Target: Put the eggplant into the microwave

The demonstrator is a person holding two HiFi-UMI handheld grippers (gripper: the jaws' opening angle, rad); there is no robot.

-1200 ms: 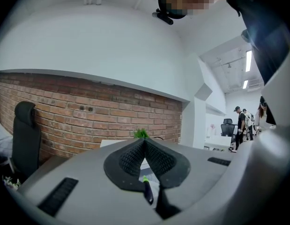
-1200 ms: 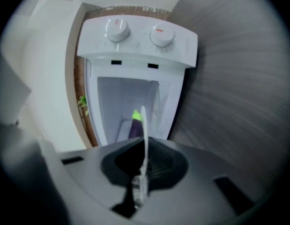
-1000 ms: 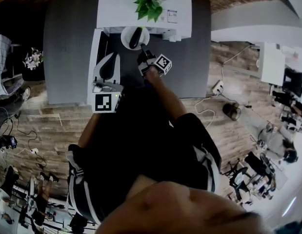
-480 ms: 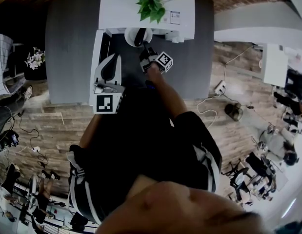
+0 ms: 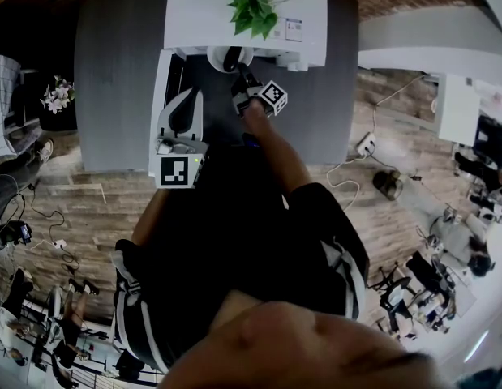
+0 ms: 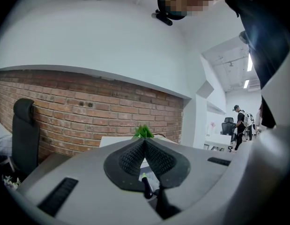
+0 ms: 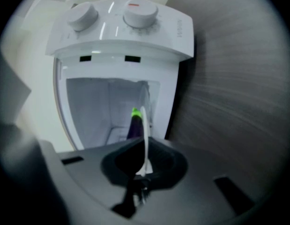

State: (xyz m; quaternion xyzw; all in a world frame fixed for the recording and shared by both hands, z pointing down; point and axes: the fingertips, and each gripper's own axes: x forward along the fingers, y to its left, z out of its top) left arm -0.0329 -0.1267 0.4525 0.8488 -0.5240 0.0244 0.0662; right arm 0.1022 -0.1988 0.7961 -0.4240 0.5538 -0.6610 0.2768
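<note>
Fingers together and empty, the left gripper (image 6: 145, 142) idles at eight o'clock. The right gripper (image 7: 145, 149) clamps a white plate (image 7: 144, 121) by its rim so the eggplant (image 7: 134, 125) (green tip forward) rides level at the open microwave (image 7: 121, 36), twelve o'clock.

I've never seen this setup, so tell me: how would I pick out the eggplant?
Find the white microwave with two knobs, its door open. At its opening the right hand-held gripper pinches a white plate by the rim. The eggplant lies on that plate: dark purple with a bright green tip, amid all that white.
</note>
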